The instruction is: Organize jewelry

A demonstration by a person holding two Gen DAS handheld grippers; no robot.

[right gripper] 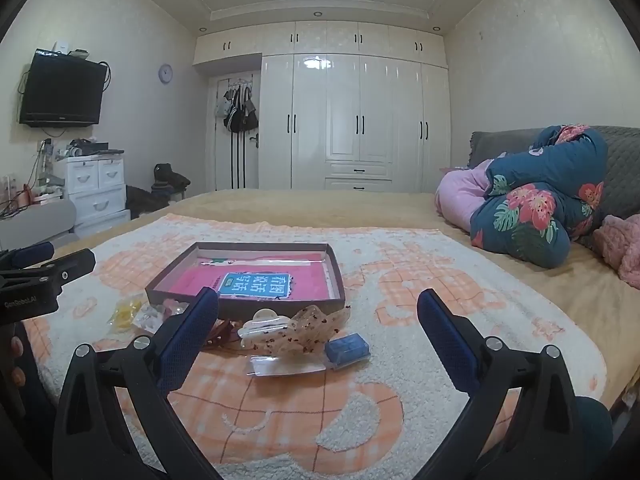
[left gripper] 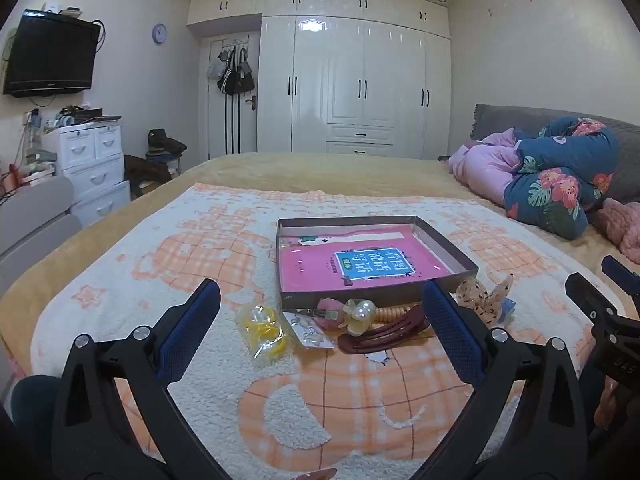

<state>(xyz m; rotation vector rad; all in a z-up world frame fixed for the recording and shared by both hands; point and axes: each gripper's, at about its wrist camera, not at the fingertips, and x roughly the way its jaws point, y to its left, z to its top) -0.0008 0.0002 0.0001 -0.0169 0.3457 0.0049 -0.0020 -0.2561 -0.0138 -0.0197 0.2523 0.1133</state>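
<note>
A shallow grey box [left gripper: 376,294] [right gripper: 248,308] with a pink printed bottom lies on an orange-and-white blanket [left gripper: 200,256] [right gripper: 420,280]. A cluster of hair accessories lies before it: yellow rings in a clear bag [left gripper: 262,326] [right gripper: 126,314], a pearl flower clip [left gripper: 360,312], a dark red snap clip [left gripper: 384,330], a spotted bow [left gripper: 484,294] [right gripper: 304,328], a white claw clip [right gripper: 262,322], a small blue case [right gripper: 347,350] and a clear packet [right gripper: 286,366]. My left gripper [left gripper: 324,300] is open, short of the cluster. My right gripper [right gripper: 320,312] is open too, just before the bow.
The blanket covers a tan bed [left gripper: 320,168]. Folded floral and pink quilts [left gripper: 560,184] [right gripper: 528,208] sit at the right by a grey headboard. White wardrobes [right gripper: 356,120] fill the far wall. A drawer unit [left gripper: 92,164] and a wall television [left gripper: 50,54] are at the left.
</note>
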